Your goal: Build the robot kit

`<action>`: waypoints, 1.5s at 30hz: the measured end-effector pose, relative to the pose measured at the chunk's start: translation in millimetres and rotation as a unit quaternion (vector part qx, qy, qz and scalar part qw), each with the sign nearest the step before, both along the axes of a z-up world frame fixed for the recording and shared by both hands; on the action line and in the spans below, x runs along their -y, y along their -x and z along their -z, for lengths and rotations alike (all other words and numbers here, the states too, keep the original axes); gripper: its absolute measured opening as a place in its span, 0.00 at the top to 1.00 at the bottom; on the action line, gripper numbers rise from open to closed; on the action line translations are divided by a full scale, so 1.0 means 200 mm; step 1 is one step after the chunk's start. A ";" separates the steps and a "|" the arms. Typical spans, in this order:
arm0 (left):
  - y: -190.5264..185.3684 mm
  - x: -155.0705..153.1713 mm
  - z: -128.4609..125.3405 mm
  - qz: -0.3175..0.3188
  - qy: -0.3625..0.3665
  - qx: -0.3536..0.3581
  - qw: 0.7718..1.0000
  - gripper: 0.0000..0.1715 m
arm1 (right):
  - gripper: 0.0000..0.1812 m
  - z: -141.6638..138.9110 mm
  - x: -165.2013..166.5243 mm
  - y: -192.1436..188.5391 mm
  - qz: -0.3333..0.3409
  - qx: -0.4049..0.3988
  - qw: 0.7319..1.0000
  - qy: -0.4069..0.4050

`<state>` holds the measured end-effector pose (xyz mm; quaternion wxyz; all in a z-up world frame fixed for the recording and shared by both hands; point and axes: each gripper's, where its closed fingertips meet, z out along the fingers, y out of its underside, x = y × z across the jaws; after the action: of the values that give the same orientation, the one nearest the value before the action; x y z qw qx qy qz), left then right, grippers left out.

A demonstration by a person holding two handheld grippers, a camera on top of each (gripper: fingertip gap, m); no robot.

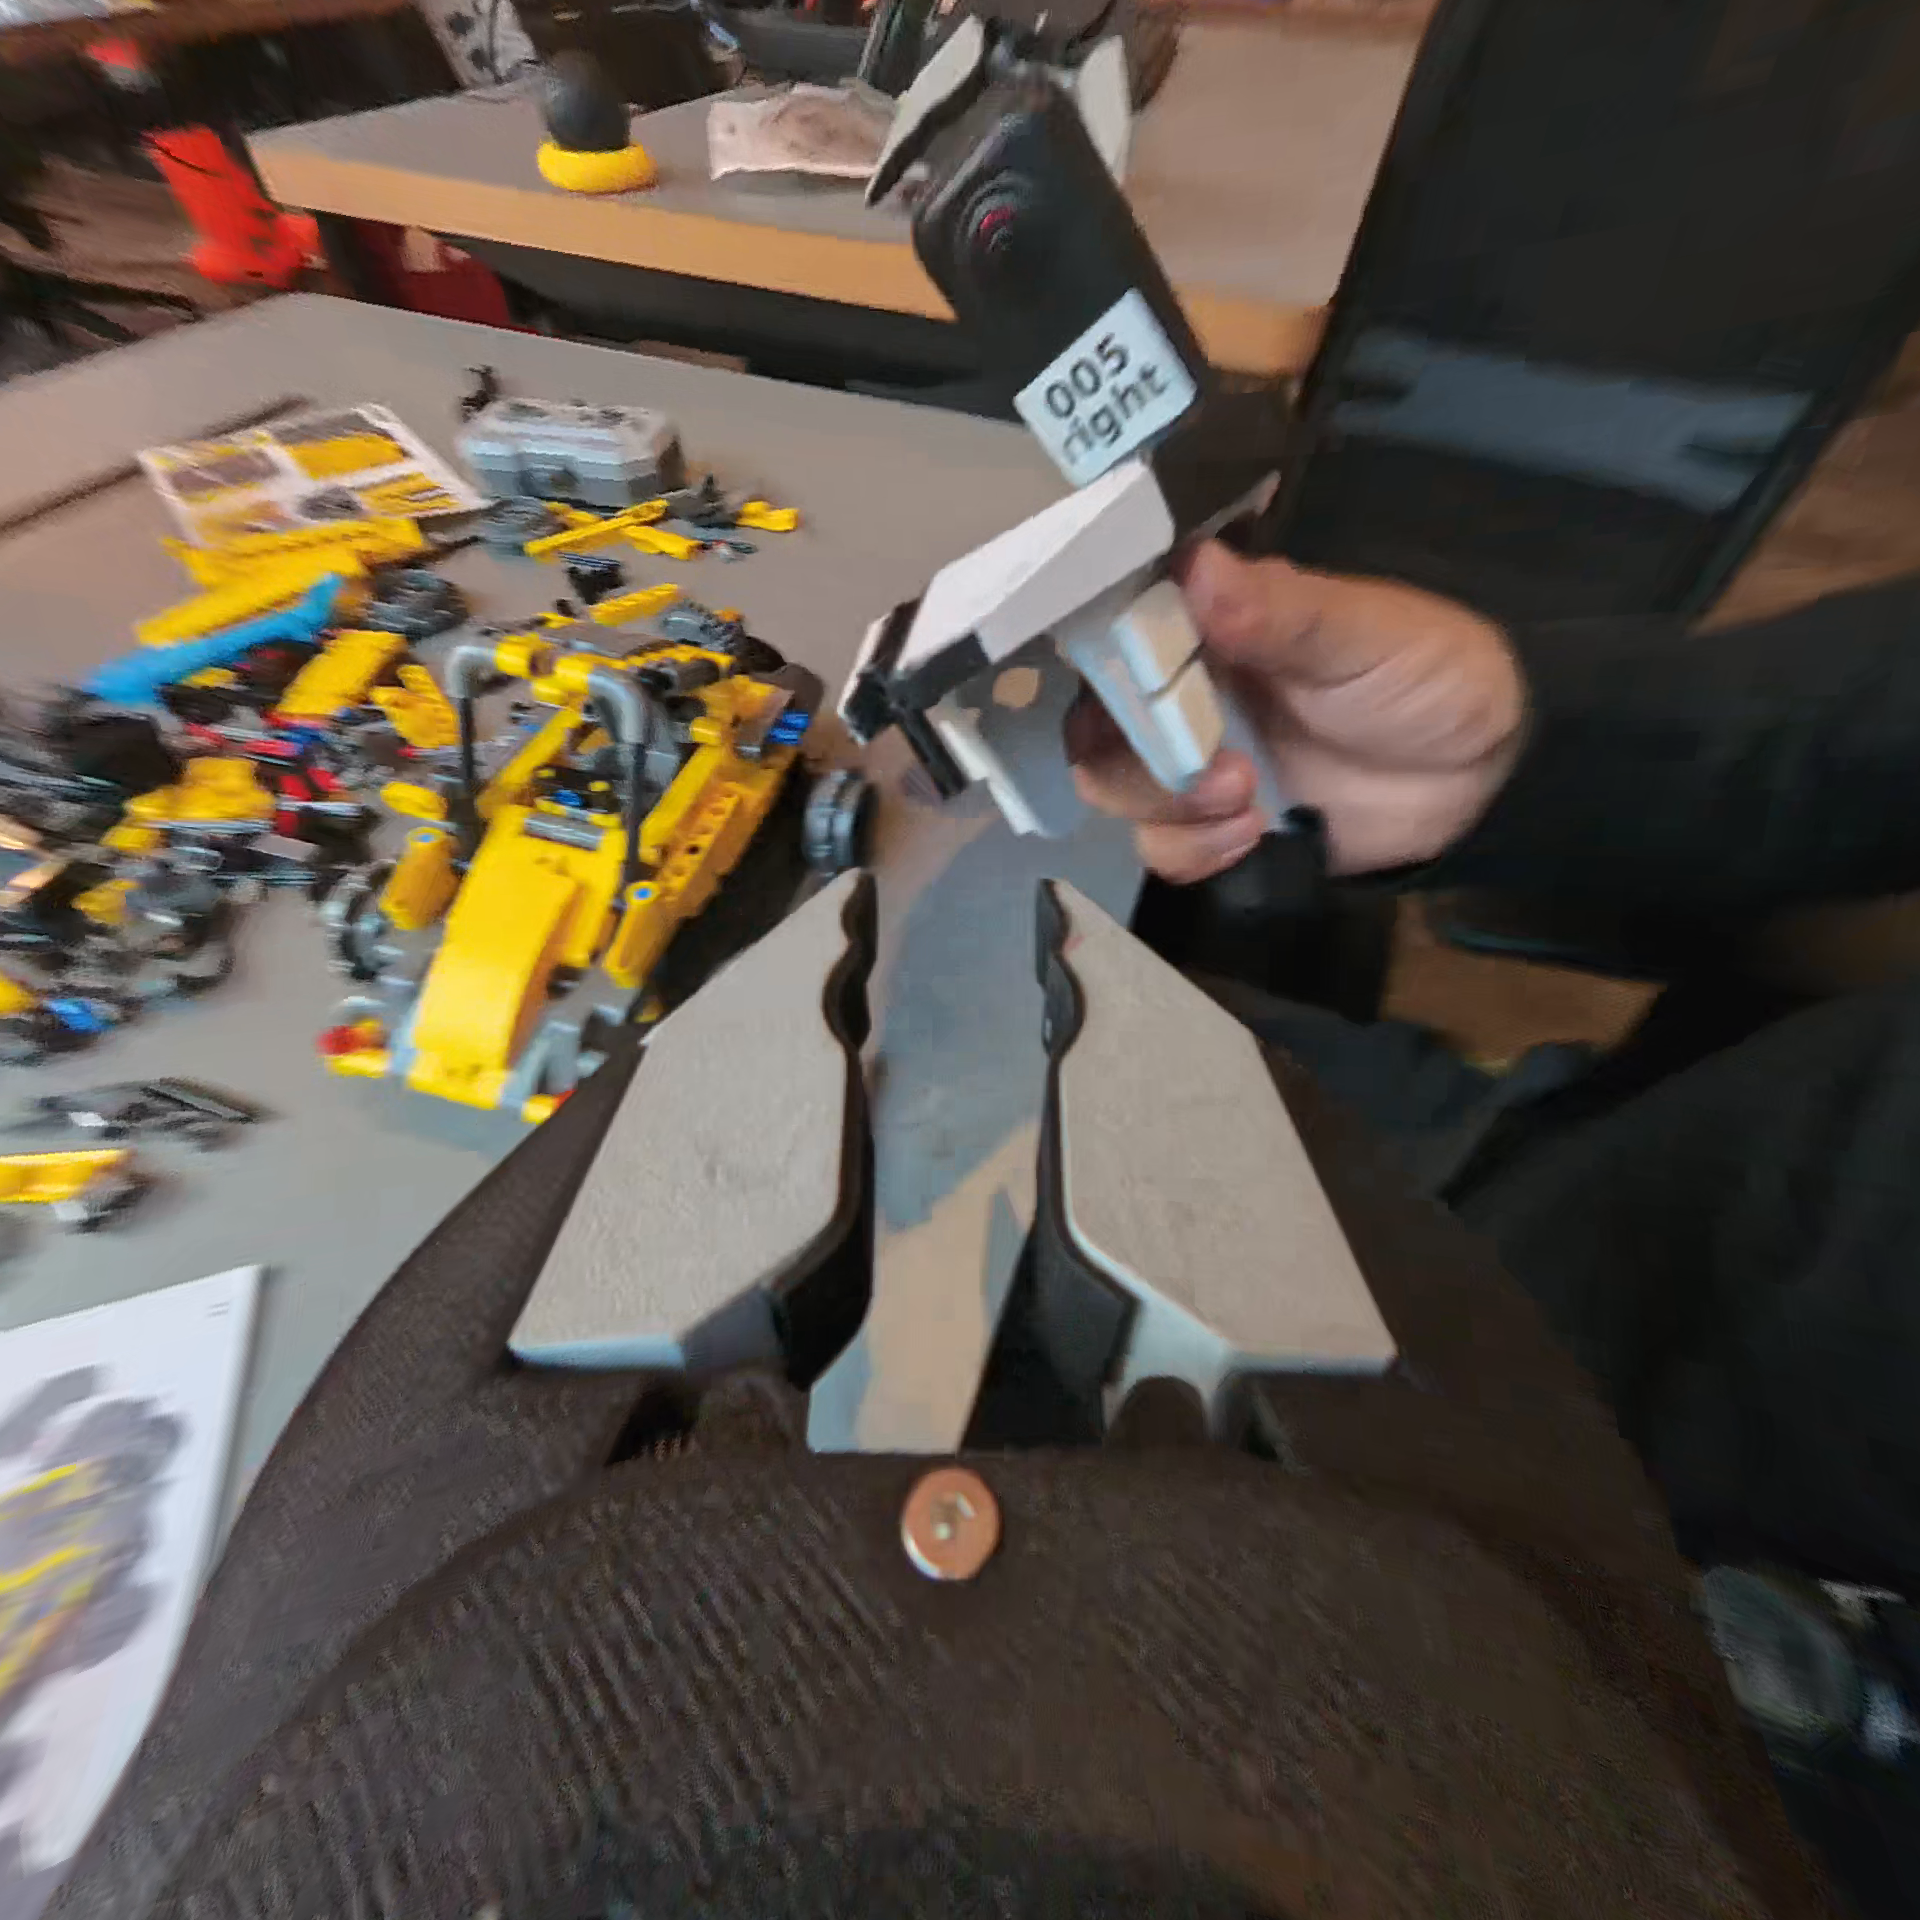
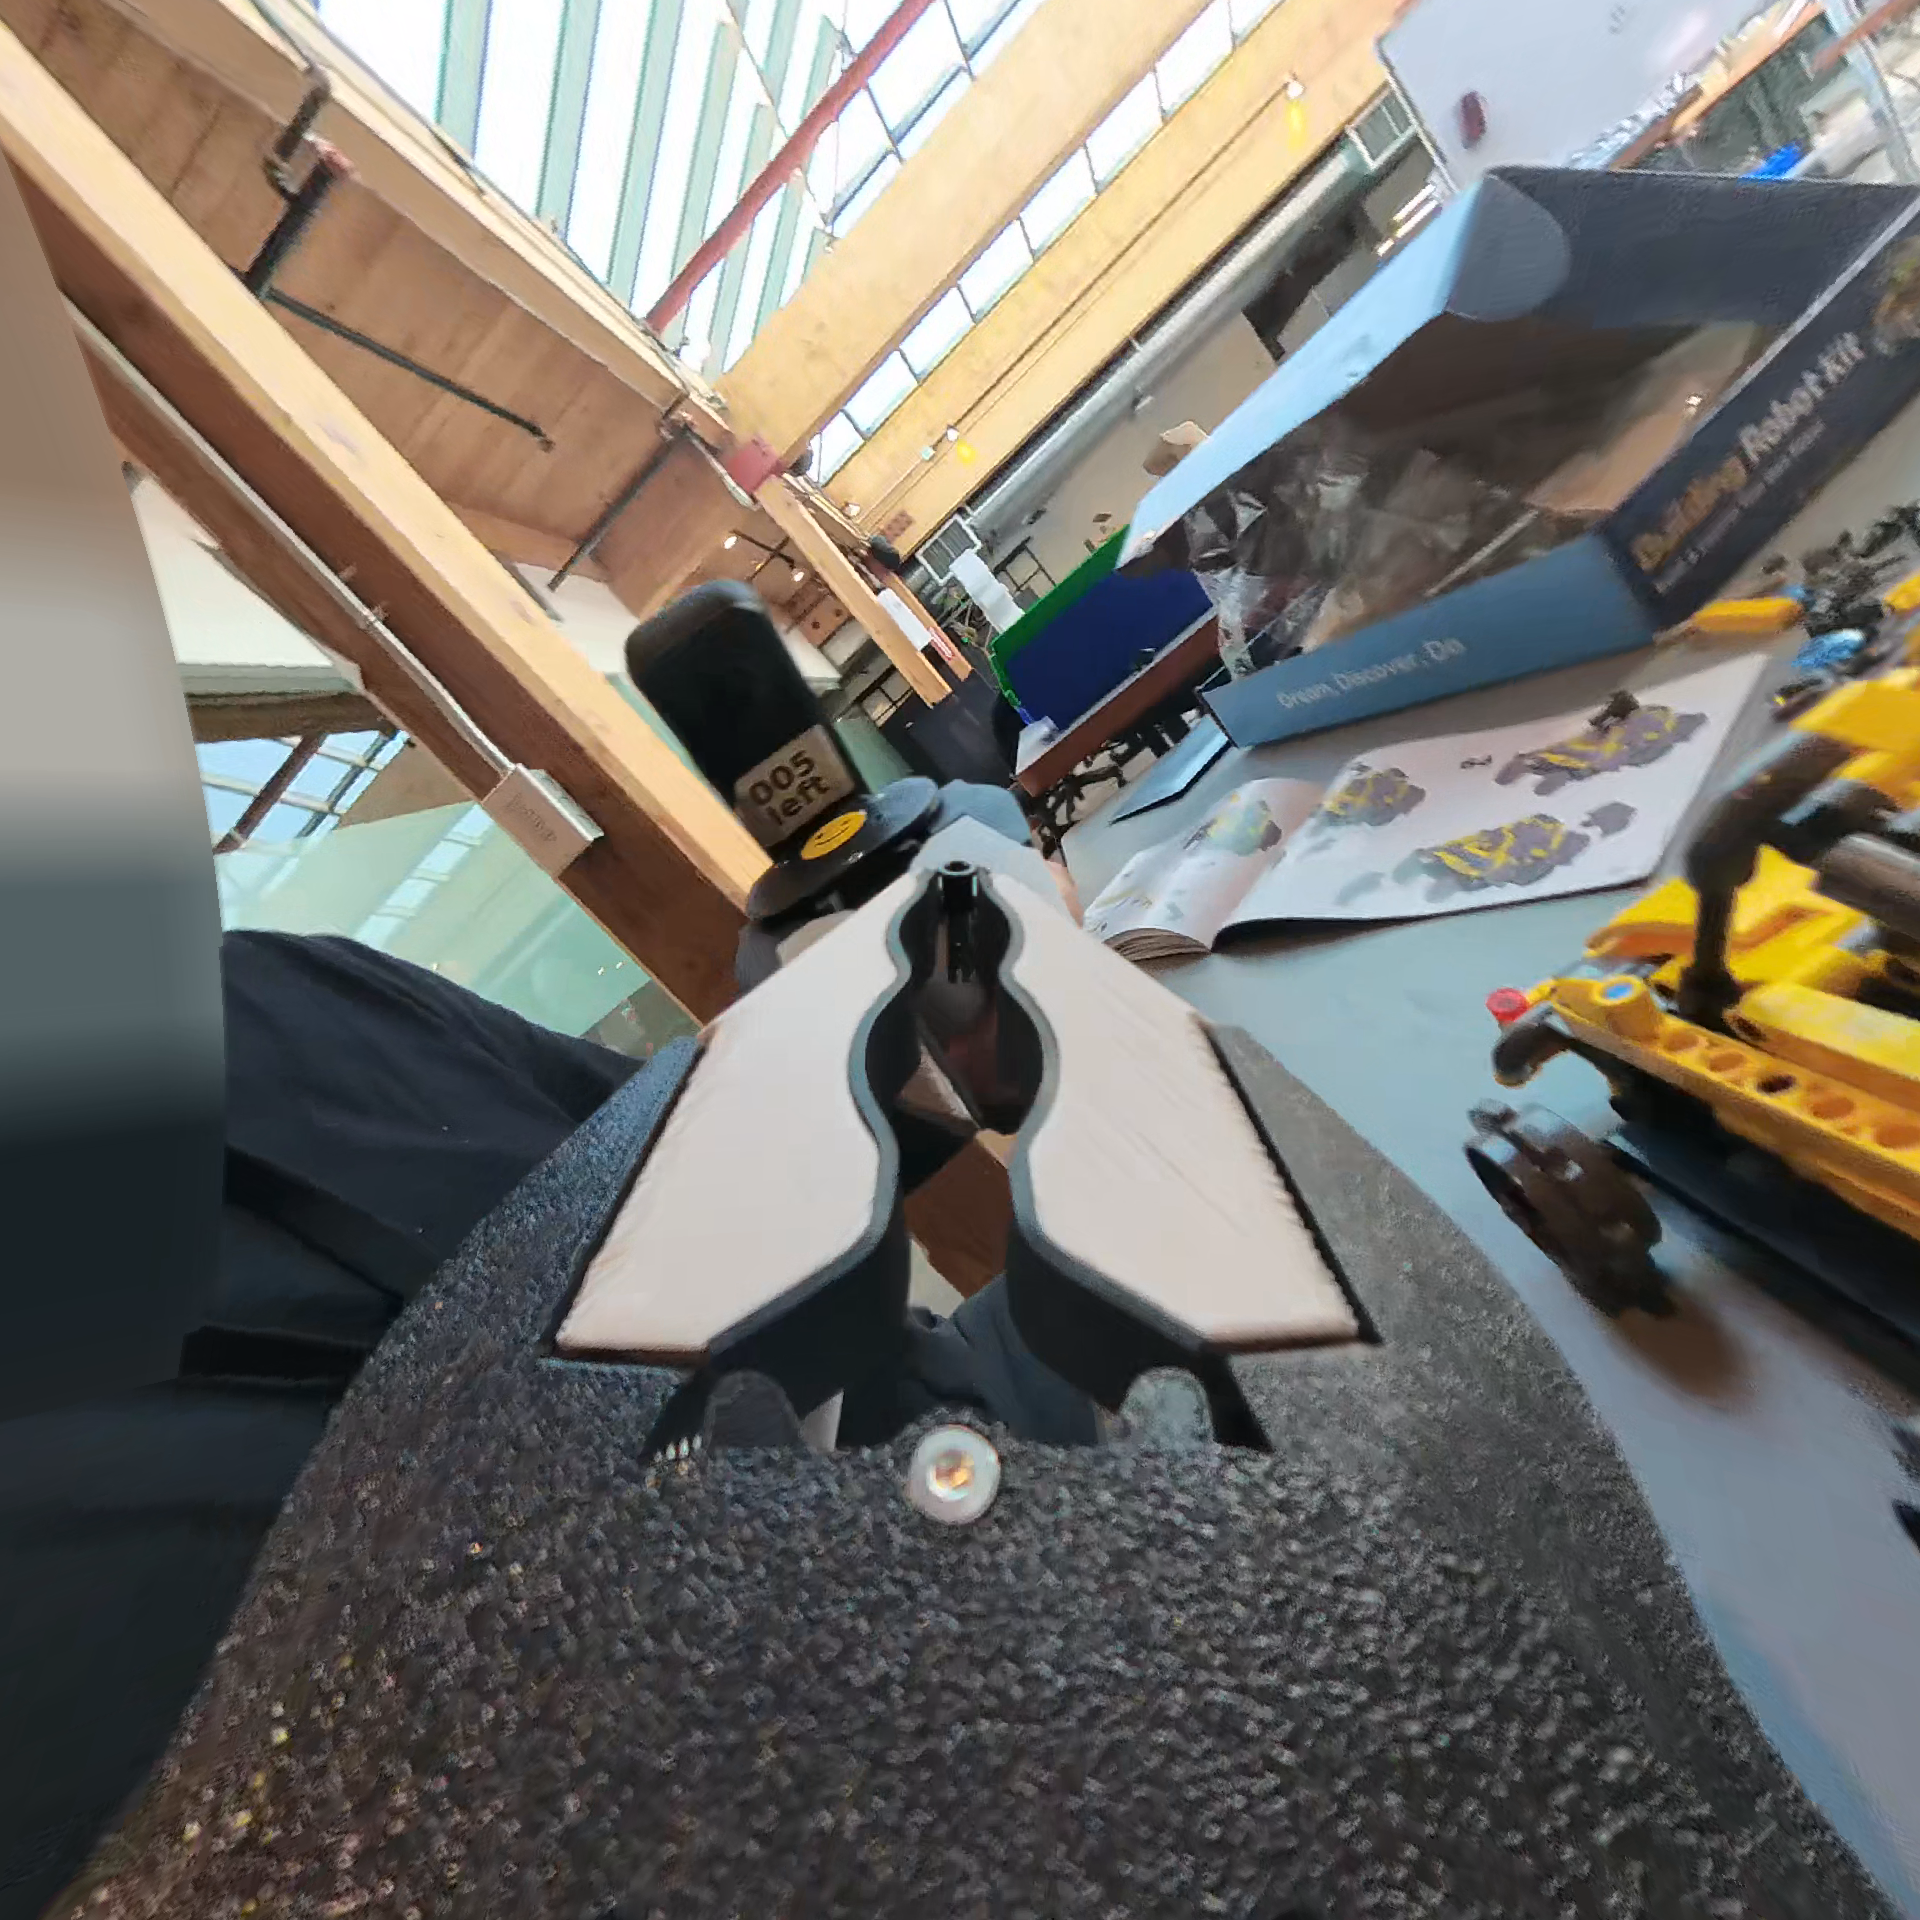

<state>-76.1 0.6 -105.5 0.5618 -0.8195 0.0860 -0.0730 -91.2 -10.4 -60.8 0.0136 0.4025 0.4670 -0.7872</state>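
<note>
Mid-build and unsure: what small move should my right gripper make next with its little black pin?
Probably ease the right gripper toward the yellow brick-built vehicle: it pinches a small black plastic pin, the vehicle sits close by, and the left gripper hangs open.

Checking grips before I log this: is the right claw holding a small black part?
Yes: in the right wrist view the right claw is pinched on a small black pin at its fingertips.

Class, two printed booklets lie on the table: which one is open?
The booklet beside the dark blue box lies open, its pages spread flat. The other, the small sheet by the grey block, lies as one flat leaf.
</note>
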 end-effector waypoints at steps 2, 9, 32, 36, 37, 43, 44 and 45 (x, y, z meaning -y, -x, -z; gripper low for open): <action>-0.03 0.01 -0.03 0.014 -0.011 0.060 0.998 0.87 | 0.97 0.00 0.03 -0.01 -0.005 -0.019 1.000 -0.018; -0.07 0.01 -0.12 0.040 -0.030 0.131 0.990 0.99 | 0.97 -0.02 0.05 -0.04 0.016 -0.067 0.996 -0.064; 0.05 0.02 0.15 0.019 0.094 -0.473 0.876 1.00 | 0.96 0.32 0.01 -0.08 0.072 -0.113 0.731 -0.669; 0.01 0.05 0.15 0.024 0.104 -0.473 0.874 1.00 | 0.96 0.31 0.06 -0.13 0.070 -0.119 0.716 -0.684; 0.00 0.06 0.16 0.023 0.108 -0.465 0.879 1.00 | 0.96 0.32 0.07 -0.15 0.070 -0.122 0.713 -0.686; -0.11 0.15 0.14 0.023 0.105 -0.345 0.932 0.97 | 0.96 0.32 0.15 -0.25 0.072 -0.142 0.727 -0.668; -0.13 0.17 0.13 0.028 0.097 -0.338 0.936 0.96 | 0.97 0.31 0.17 -0.27 0.069 -0.148 0.736 -0.658; -0.16 0.19 0.12 0.034 0.089 -0.335 0.938 0.96 | 0.96 0.29 0.18 -0.29 0.066 -0.156 0.742 -0.649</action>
<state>-45.1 -36.6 -130.1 0.4230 -0.8396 0.2901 0.1791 -32.5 -46.8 -119.5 -0.3759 0.2159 0.8328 -0.3444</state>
